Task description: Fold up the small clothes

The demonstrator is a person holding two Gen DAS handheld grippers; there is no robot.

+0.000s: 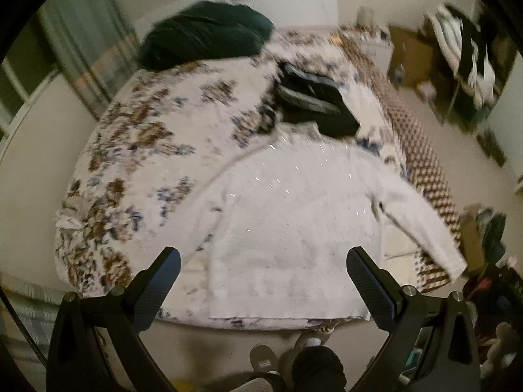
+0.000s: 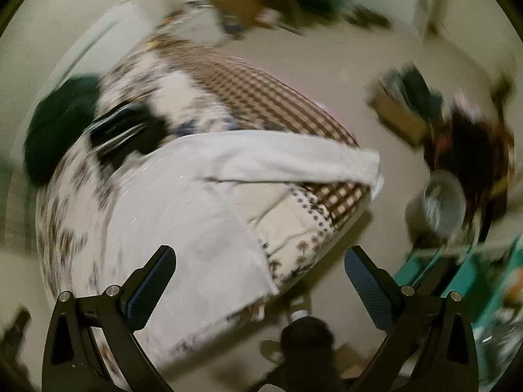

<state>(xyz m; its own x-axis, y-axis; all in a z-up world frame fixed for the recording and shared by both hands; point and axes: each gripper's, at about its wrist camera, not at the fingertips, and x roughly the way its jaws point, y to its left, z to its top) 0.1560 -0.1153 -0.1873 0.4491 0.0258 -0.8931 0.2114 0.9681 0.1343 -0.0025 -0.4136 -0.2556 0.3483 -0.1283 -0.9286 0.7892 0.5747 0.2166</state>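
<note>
on bed [image 1: 147, 137], near edge: white sweater [image 1: 294, 222] spread flat, one sleeve [image 2: 294, 160] out to bed's side. folded dark clothes [image 1: 313, 104] just beyond it, green bundle [image 1: 206, 36] farther back. left gripper [image 1: 263, 277] & right gripper [image 2: 260, 274] both wide apart, holding nothing, above sweater hem. frames blurry.

Both views motion-blurred; right wrist view worse.

Bedspread [image 1: 137, 150] pattern smeared to brown and blue blotches, motif unreadable.

Dark folded clothes [image 1: 313, 101] ahead of left gripper [image 1: 263, 261]: number of pieces unclear.

White sweater [image 1: 294, 222]: 1 sleeve visible, other not seen; hem partly behind left gripper's fingers [image 1: 366, 281].

Clutter [image 2: 464, 143] far right of right gripper [image 2: 260, 261]: items unidentifiable.

Person's feet [image 1: 294, 356] below, cut by frame edge.

Both grippers' bodies cropped at bottom.
</note>
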